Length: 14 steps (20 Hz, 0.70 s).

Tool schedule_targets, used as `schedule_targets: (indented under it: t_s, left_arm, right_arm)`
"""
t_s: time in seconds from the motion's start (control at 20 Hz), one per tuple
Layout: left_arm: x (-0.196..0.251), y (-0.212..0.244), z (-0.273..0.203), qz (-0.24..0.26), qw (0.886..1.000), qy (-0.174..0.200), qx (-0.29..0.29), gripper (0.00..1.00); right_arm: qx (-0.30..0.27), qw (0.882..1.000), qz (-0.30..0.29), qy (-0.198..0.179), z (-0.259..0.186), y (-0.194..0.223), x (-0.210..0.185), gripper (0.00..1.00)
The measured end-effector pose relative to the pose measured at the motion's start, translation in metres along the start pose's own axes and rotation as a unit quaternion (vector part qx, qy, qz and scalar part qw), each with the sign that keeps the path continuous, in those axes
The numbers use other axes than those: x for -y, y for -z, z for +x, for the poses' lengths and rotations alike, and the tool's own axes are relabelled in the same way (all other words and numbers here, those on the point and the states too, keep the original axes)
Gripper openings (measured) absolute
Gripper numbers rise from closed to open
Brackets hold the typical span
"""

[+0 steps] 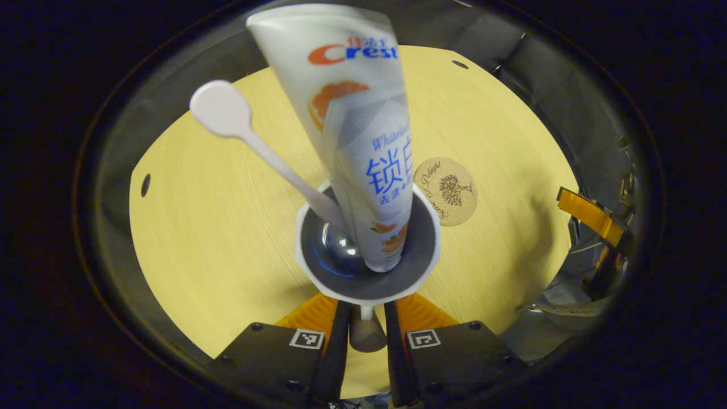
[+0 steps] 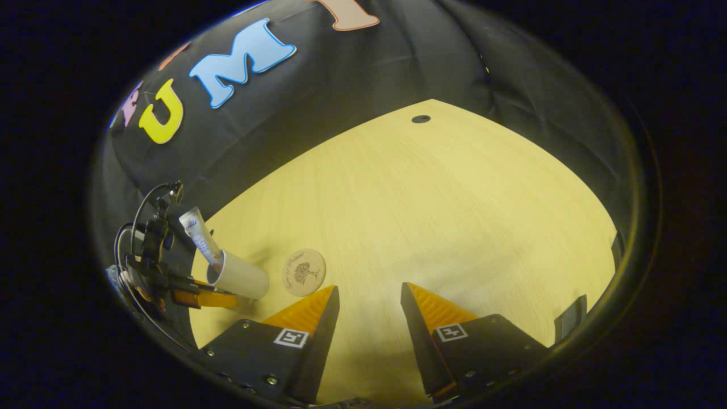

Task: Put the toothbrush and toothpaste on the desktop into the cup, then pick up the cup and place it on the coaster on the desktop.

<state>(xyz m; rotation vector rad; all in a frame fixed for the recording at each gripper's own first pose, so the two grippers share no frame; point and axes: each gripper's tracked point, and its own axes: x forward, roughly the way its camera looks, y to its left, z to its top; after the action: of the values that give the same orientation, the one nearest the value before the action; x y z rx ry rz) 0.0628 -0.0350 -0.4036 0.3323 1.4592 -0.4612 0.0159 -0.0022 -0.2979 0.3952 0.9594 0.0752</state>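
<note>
left gripper (image 1: 366, 318) with its jaws clamped on the near rim of the cup (image 1: 368, 250), which carries the toothpaste (image 1: 358, 136) and the toothbrush (image 1: 255, 142), both leaning out of its mouth. the loading step reads as done; the step in hand is the carry to the coaster (image 1: 446, 191), which lies on the tabletop (image 1: 227, 227) just beyond the cup. the next move likely calls for bringing the cup's base over the coaster, righting it and setting it down before the jaws part — the tall tube could tip the load if released askew.

the left gripper view looks down into the cup and shows the contents. the right gripper view gives the side aspect: the cup (image 2: 238, 277) is tilted and appears lifted, beside the coaster (image 2: 304, 272) rather than on it, with the toothpaste (image 2: 199, 236) jutting up and the left gripper (image 2: 199, 296) behind it. the right gripper (image 2: 369, 307) hangs over bare tabletop (image 2: 443, 216), jaws apart and holding nothing.
</note>
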Motion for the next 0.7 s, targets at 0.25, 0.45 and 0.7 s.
schedule_targets:
  t_s: [0.25,0.45,0.7]
  left_arm:
    - [0.001,-0.009,0.002,0.027,1.0,-0.005,-0.006,0.35]
    - [0.005,-0.014,-0.001,0.037,0.999,-0.007,0.0,0.36]
    - [0.018,-0.025,0.003,0.051,0.999,-0.011,0.001,0.36]
  right_arm:
    - [-0.007,1.0,0.007,0.008,-0.004,0.008,0.015,0.66]
    - [-0.008,1.0,0.013,0.01,-0.007,0.01,0.019,0.66]
    - [-0.006,1.0,0.013,0.007,-0.011,0.01,0.021,0.66]
